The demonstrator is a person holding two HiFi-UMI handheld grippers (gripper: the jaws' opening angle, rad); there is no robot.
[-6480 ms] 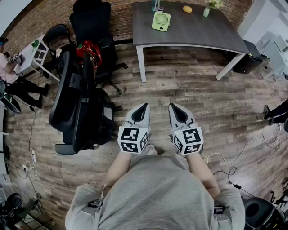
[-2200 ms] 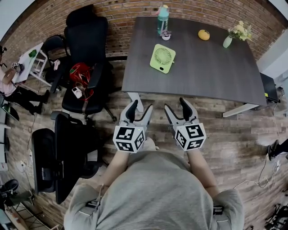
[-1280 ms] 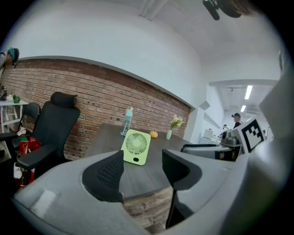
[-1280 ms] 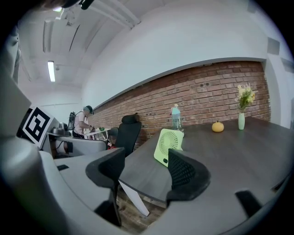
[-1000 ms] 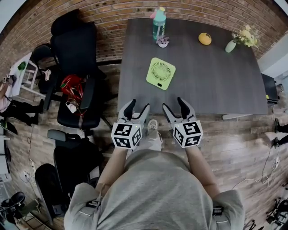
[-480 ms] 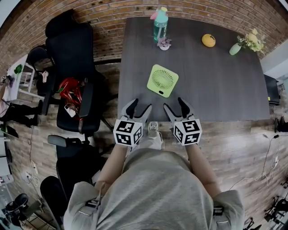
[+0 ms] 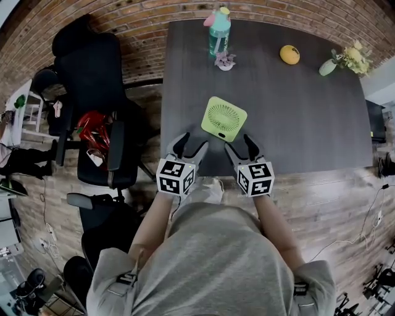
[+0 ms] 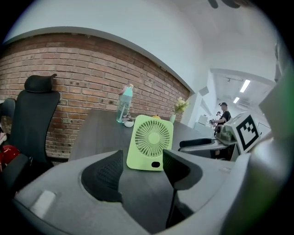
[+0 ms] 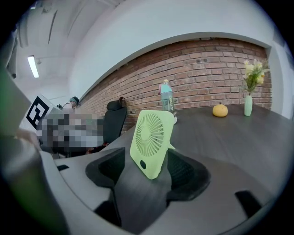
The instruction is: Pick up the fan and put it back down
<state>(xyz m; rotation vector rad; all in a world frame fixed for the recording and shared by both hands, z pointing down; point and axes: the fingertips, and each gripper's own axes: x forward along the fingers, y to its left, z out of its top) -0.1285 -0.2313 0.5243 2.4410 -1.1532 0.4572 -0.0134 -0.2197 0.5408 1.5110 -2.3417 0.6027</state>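
Light-green square fan (image 7: 223, 118), upright on table

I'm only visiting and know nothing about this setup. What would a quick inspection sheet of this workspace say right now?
Surface: dark grey table, mostly bare.
Job's things: green fan standing upright near the front edge, untouched.
Clutter: bottle, small pot, orange fruit and vase of flowers along the far side.
Grippers: left gripper and right gripper both open, empty, just short of the fan.
Cables: thin cable on the floor at the right.
Surroundings: black office chairs, brick wall, wooden floor.
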